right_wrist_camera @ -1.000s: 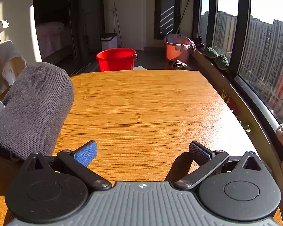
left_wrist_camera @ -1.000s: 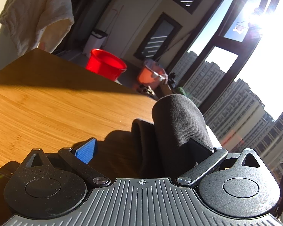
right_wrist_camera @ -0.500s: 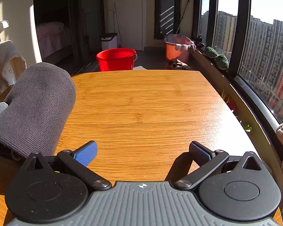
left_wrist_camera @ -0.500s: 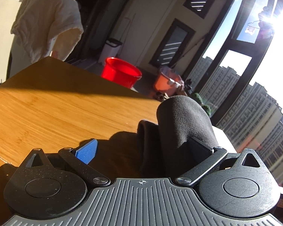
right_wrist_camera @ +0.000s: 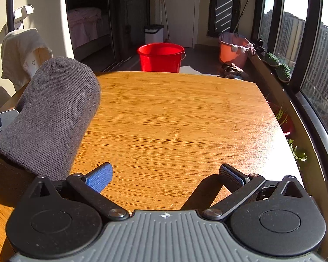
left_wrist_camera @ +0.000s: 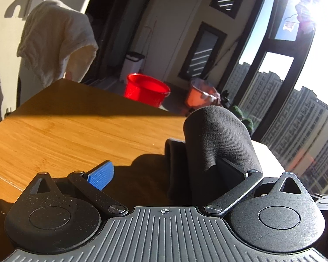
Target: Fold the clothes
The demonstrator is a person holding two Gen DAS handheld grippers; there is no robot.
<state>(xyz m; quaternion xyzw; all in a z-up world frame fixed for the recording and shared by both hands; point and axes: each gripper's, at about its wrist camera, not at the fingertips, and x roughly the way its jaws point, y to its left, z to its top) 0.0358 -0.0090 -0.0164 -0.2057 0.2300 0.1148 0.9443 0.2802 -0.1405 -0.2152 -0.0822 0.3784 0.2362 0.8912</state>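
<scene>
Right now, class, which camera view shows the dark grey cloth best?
The right wrist view: the dark grey cloth is sunlit, its knit ribbing clear, draped clear of the wooden table. The left wrist view shows it backlit and nearly black, hanging over one finger.

Low sun poured through the tall dark-framed windows, with apartment blocks outside. Beyond the wooden table stood a red bucket and an orange tub on the floor. A pale towel hung by the cream wall.
</scene>
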